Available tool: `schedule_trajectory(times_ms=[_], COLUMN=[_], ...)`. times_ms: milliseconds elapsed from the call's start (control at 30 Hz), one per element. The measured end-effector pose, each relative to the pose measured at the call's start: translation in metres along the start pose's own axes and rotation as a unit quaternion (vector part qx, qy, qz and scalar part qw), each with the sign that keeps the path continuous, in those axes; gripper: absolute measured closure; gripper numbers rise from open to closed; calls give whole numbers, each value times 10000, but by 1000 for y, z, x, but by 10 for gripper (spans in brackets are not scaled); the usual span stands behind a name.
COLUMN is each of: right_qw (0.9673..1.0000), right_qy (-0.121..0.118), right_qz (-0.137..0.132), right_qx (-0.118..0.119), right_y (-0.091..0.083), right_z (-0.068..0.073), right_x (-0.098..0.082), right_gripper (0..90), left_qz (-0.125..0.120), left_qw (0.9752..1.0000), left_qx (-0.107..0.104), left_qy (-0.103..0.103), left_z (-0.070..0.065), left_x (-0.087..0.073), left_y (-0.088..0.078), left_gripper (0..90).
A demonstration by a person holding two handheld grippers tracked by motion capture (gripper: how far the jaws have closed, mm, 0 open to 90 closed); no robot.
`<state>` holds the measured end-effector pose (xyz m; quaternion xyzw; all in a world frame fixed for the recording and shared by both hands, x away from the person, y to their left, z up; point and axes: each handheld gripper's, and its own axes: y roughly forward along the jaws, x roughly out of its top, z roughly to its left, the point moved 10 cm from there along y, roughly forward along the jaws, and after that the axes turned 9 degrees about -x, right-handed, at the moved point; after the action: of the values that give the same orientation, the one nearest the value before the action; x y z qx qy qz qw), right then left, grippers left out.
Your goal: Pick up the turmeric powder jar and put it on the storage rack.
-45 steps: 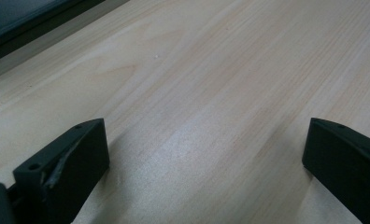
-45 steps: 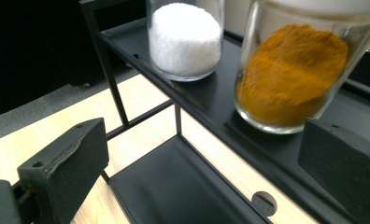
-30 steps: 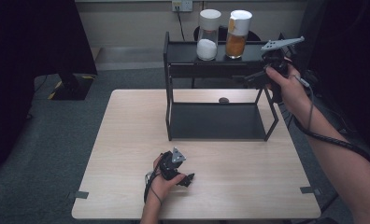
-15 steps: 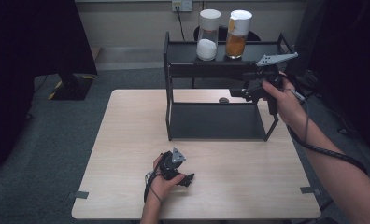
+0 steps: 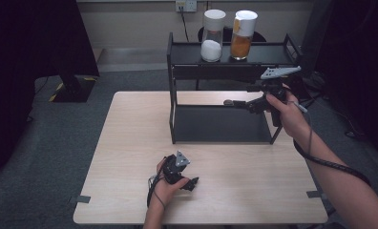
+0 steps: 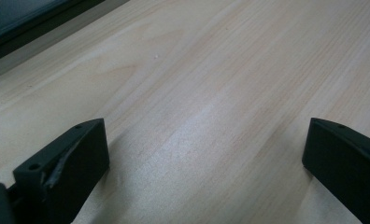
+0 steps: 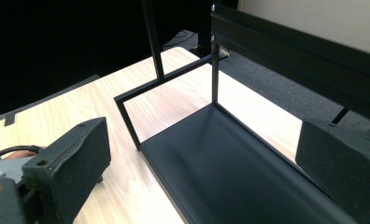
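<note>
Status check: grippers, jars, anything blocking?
Left gripper open, low over table. Right gripper open, empty, beside the rack. White jar and orange jar on top shelf, untouched. Nothing blocking.

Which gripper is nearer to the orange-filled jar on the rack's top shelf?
Right. The right gripper hangs beside the rack below the orange-filled jar; the left gripper rests on the table's near side.

The left gripper looks low along a pale wooden tabletop, whose grain runs diagonally up toward the right. Its two black jaws rise from the bottom corners, set wide apart with only bare wood between them. The left-hand jaw shows a scuffed edge and small holes. A dark frame edge crosses the upper left corner, lying on the wood.
</note>
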<state>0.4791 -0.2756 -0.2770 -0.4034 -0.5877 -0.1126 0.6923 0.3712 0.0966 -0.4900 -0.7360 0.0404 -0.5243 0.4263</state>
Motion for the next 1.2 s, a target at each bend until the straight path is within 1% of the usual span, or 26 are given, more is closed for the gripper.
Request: schedule_trajectory(times_ms=[400,800,1200], right_qw=[9998,9996,9992], right_qy=[163,203,271], right_qz=[96,183,248], right_qx=[41,52,146], right_y=[10,16,22], right_z=[1,3,8], right_x=[-29,-48,-72], right_gripper=[25,26,26], left_qz=[0,0,-2], left_qw=[10000,10000,10000], left_qx=[-1,-1,-1], left_qy=[-1,-1,-3], left_z=[0,0,0], left_x=[0,0,0], left_y=[0,0,0], left_gripper=[0,0,0])
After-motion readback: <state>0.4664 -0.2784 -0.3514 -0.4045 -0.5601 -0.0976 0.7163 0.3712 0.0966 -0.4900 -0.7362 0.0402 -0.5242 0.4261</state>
